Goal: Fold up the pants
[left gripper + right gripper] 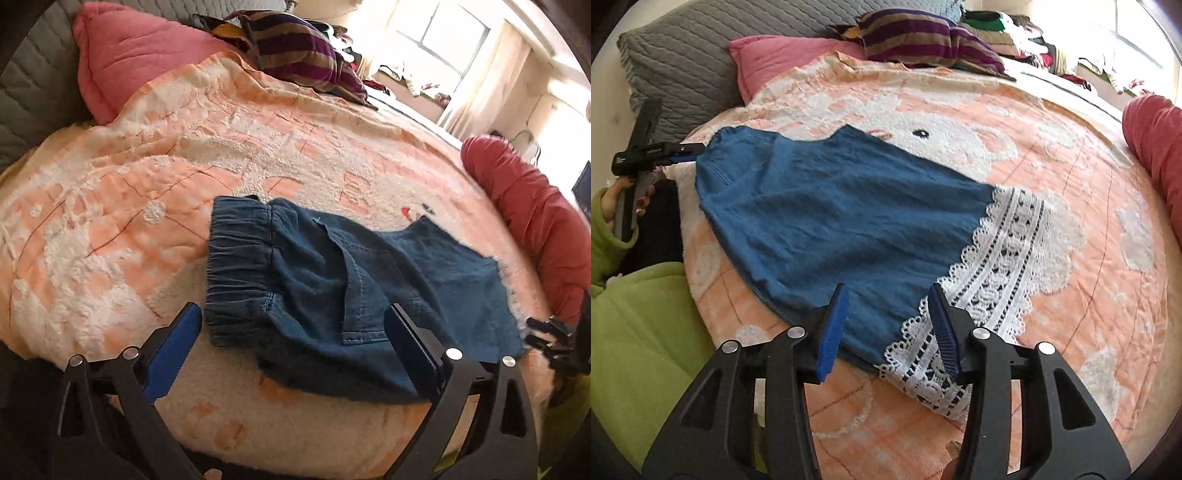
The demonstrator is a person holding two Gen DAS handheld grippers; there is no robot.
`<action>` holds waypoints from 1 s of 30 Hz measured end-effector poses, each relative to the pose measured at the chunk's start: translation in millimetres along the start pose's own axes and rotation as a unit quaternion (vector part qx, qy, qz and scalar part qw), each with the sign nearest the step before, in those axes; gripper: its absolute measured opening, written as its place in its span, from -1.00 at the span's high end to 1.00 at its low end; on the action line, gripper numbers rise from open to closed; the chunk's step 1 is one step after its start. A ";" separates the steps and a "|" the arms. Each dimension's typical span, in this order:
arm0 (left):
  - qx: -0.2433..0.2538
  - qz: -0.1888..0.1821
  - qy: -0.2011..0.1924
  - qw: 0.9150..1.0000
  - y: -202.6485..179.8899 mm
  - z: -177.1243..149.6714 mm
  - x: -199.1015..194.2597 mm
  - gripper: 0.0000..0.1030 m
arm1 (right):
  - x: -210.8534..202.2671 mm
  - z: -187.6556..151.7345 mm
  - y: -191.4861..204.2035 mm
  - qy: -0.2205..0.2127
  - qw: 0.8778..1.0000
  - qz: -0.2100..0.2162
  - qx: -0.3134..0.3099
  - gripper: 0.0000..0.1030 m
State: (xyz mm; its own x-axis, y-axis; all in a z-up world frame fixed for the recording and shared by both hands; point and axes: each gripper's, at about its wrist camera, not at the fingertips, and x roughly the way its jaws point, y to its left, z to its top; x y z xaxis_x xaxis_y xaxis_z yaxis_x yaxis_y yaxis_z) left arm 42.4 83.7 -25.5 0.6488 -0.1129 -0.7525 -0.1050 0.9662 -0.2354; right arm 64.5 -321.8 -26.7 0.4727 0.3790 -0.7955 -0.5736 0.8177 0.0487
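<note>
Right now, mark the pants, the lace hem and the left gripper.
pants (831, 221): right wrist view, middle of the blue denim.
lace hem (1004, 266): right wrist view, white lace band at the leg end.
left gripper (291, 332): left wrist view, midway between its open fingertips.

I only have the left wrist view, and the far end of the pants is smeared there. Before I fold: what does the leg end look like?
Observer: The pants end in a wide white lace trim, lying flat on the bedspread.
Operator: Where is the right claw?
Observer: The right claw is open above the near edge, where denim meets lace, and holds nothing.
Operator: Does my left claw show from that side?
Observer: Yes, the left claw points at the waistband corner. I cannot tell whether it touches.
</note>
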 end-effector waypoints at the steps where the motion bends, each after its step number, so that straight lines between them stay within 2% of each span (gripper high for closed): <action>1: 0.009 0.009 0.000 1.000 -4.4 -1.6 2.7 -0.34 | 1.0 -1.0 -0.1 0.003 1.000 0.000 0.000 0.21; 2: 0.019 0.011 0.004 1.000 -8.9 -1.6 6.3 0.00 | 2.5 -2.3 -0.1 0.007 1.000 -0.003 0.000 0.20; 3: 0.019 0.008 0.008 1.000 -8.9 -2.9 7.9 0.20 | 5.7 -3.9 -0.7 0.015 1.000 -0.008 0.000 0.18; 6: 0.024 0.005 -0.004 1.000 -6.3 -1.0 -2.4 0.24 | 11.4 -9.8 -4.4 0.032 0.999 -0.015 0.004 0.16; 9: 0.035 0.029 -0.023 0.999 6.0 0.4 -16.0 0.25 | 12.5 -14.3 -9.5 0.036 0.999 -0.013 0.013 0.15; 11: 0.025 0.030 -0.019 0.999 15.7 1.8 -14.5 0.25 | 12.5 -16.4 -11.8 0.035 0.999 -0.012 0.015 0.15; 14: 0.007 0.022 -0.001 1.000 26.5 0.7 -0.5 0.23 | 13.3 -20.7 -14.1 0.036 0.999 -0.010 0.016 0.14; 17: -0.008 0.009 -0.005 1.000 32.3 0.0 -1.4 0.14 | 11.6 -21.8 -13.7 0.035 0.999 -0.011 0.014 0.13; 19: -0.007 0.013 -0.020 1.000 30.3 1.9 -12.6 0.08 | 3.1 -19.6 -13.8 0.023 1.000 -0.003 0.017 0.12; 21: 0.006 0.021 -0.051 0.998 21.1 7.1 -33.5 0.05 | -6.7 -15.3 -10.7 0.004 1.000 0.010 0.013 0.12; 22: 0.013 0.025 -0.062 0.998 16.1 9.4 -40.4 -0.05 | -9.8 -12.4 -8.2 -0.001 1.000 0.008 0.006 0.12; 24: 0.029 0.026 -0.082 0.996 1.4 13.8 -54.5 -0.14 | -11.4 -5.6 -1.8 -0.007 1.000 0.011 -0.007 0.12; 26: 0.055 0.008 -0.086 0.995 -25.1 18.5 -58.9 -0.26 | -6.8 0.6 4.6 -0.007 1.000 0.016 -0.015 0.12; 28: 0.098 -0.017 -0.070 0.993 -61.5 18.4 -48.8 -0.35 | 1.8 7.3 13.3 -0.004 0.999 0.025 -0.026 0.12; 30: 0.149 -0.048 -0.036 0.987 -102.4 12.4 -25.5 -0.38 | 10.4 12.6 21.5 -0.002 0.999 0.033 -0.033 0.12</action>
State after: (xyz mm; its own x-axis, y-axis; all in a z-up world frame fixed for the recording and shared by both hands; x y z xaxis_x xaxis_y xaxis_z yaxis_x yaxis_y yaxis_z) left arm 46.0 -9.5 25.4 0.6984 -0.2000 -0.6872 0.1783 0.9785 -0.1035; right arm 65.5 -294.8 -26.3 0.4352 0.4331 -0.7893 -0.6470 0.7601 0.0603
